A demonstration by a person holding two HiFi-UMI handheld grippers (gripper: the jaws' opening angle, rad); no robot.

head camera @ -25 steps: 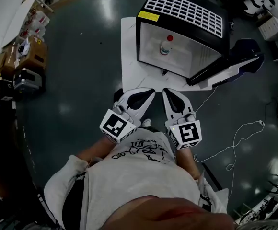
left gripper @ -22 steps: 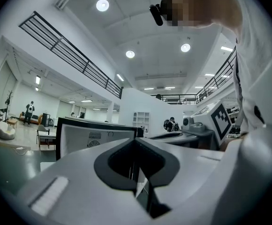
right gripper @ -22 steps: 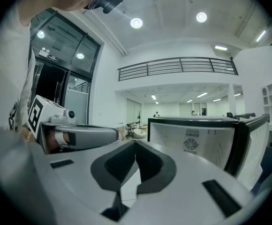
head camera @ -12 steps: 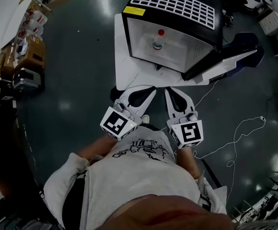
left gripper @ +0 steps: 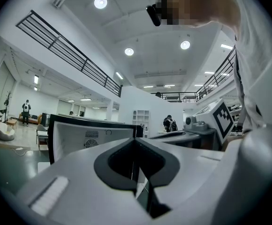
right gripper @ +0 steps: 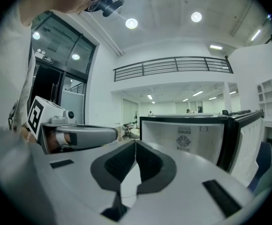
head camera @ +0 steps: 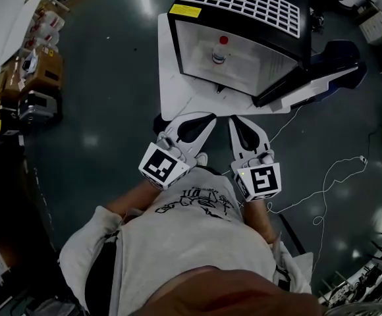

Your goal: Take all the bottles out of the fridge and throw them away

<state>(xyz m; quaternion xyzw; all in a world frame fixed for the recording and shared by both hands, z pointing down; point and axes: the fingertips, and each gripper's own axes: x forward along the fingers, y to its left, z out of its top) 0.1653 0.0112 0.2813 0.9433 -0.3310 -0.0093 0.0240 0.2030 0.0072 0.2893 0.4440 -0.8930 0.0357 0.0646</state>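
A small black fridge (head camera: 244,18) stands open on a white board (head camera: 171,94), its door (head camera: 309,78) swung out to the right. Inside it stands one clear bottle with a red cap (head camera: 221,50). My left gripper (head camera: 209,116) and right gripper (head camera: 236,119) are held side by side just short of the fridge, both shut and empty. The left gripper view has my left gripper (left gripper: 135,140) pointing at the fridge (left gripper: 89,135). In the right gripper view my right gripper (right gripper: 136,142) faces the fridge cavity (right gripper: 187,135). The bottle is hidden in both gripper views.
Cardboard boxes (head camera: 43,71) and clutter line the left side of the dark floor. A white cable (head camera: 336,176) trails across the floor at the right. People stand far off in the hall (left gripper: 170,123).
The fridge has shifted a little left and up in the head view. Both grippers stay shut, side by side and sit slightly lower in the frame.
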